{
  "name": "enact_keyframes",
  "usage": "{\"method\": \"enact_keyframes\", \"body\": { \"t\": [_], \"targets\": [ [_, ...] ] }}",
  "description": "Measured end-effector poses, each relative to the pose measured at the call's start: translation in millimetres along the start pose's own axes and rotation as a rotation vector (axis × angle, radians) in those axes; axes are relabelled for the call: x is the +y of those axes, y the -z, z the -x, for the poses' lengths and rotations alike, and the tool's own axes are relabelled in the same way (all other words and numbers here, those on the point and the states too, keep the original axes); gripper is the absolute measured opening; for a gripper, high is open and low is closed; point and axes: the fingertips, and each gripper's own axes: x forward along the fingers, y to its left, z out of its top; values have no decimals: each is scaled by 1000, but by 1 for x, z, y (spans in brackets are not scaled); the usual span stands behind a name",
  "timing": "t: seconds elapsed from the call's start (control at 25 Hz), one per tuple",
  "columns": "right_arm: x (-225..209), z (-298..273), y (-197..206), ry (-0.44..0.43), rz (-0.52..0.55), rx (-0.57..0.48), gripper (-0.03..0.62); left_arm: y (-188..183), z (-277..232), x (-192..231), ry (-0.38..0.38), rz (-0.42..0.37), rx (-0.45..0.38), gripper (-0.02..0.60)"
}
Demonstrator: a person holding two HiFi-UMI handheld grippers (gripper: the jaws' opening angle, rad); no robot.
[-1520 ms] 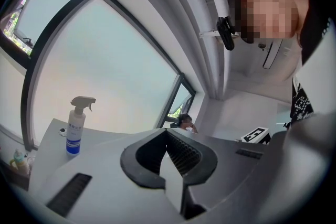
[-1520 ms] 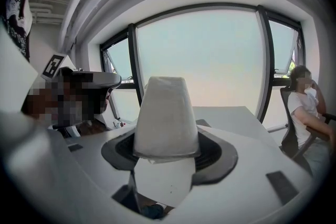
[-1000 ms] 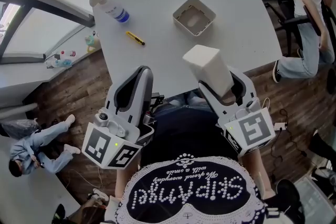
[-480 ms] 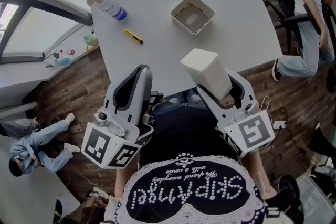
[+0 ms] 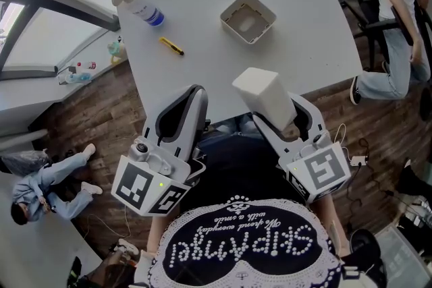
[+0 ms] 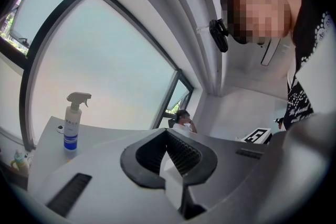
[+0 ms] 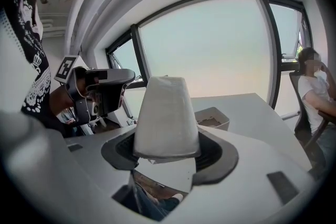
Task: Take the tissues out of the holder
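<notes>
The left gripper (image 5: 194,90), at 7 o'clock in the head view, is seen with its fingers clenched on nothing. The tissues (image 5: 262,92) are grasped by the fingers of the right gripper (image 5: 280,111) above the near edge of the surface (image 5: 202,3), at 6 o'clock from the holder (image 5: 229,22) and well apart from it.

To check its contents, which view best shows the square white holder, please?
Head view: the square white holder lies open from above. The right gripper view catches only its side; the left gripper view misses it.
</notes>
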Motion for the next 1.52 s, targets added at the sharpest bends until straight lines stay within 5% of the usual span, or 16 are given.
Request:
{"method": "enact_keyframes", "body": {
  "t": [0.56, 1.52],
  "targets": [
    [-6, 0, 8, -23, -90, -3, 268, 2, -4, -5, 11, 6, 1, 2],
    [-6, -3, 6, -20, -62, 14, 268, -2, -2, -1, 1, 13, -14, 2]
  ]
}}
